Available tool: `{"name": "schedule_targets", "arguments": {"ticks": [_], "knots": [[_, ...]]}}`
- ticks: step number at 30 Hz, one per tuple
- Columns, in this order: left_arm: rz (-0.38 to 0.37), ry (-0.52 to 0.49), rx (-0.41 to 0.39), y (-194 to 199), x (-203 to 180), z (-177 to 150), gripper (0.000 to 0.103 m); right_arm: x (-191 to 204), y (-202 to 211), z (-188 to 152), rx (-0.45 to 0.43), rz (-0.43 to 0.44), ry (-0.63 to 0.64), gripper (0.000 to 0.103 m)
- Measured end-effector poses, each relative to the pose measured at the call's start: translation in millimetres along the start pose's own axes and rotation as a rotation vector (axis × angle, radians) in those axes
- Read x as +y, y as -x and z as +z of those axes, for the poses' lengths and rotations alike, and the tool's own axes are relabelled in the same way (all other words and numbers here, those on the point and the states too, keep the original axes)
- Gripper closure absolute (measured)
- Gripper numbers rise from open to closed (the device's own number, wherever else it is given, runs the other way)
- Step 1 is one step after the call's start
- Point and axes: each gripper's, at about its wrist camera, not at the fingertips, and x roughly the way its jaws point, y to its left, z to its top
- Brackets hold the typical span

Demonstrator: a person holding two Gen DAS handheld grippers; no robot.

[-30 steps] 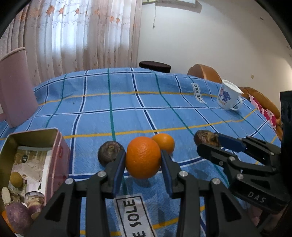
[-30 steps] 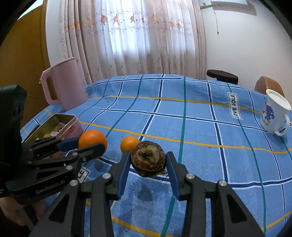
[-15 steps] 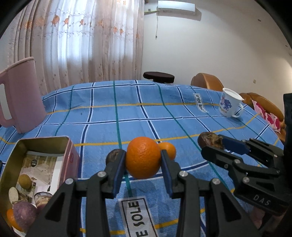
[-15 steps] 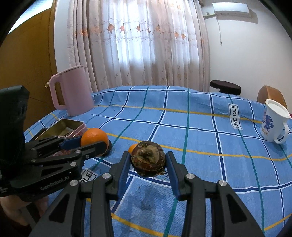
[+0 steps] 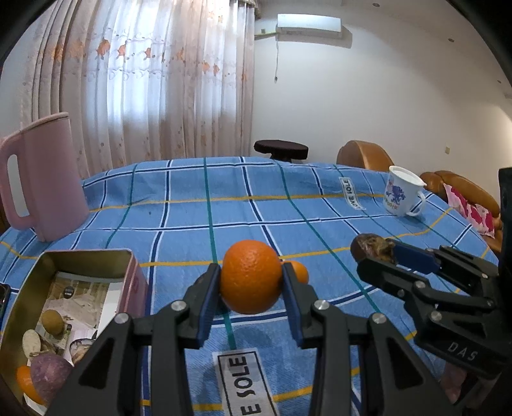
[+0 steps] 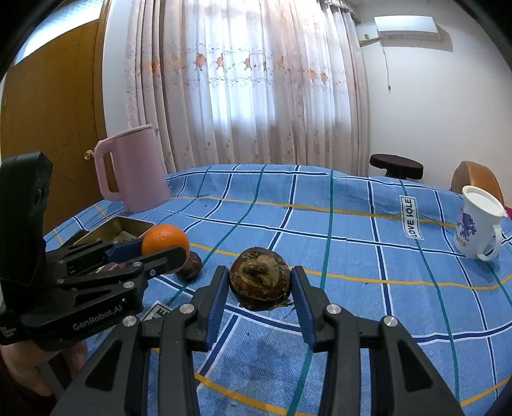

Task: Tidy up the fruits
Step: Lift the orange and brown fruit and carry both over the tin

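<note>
Both tongs loaded, off the desk

My left tongs [image 5: 251,283] clamp the orange [image 5: 250,276], right tongs [image 6: 260,286] clamp the brown fruit [image 6: 260,278]; I hold both aloft, probably to carry them to the tin [image 5: 86,256] at left.

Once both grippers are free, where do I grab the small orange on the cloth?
Grip the small orange across its widest middle, fingers coming from above. It is round and sits on the tablecloth close to a dark brown fruit, so a side approach looks crowded.

Likely a home living room: floral curtains [image 6: 249,89], checked tablecloth [image 6: 320,224], wall air-conditioner [image 5: 308,27].
</note>
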Motion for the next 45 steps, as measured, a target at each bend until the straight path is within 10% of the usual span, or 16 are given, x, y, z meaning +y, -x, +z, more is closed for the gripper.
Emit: {"name": "schedule_targets", "arguments": {"ticks": [45], "knots": [[0.055, 0.005, -0.126, 39, 15, -2, 0.064, 20, 10, 3, -0.081, 0.057, 0.059, 0.061]]}}
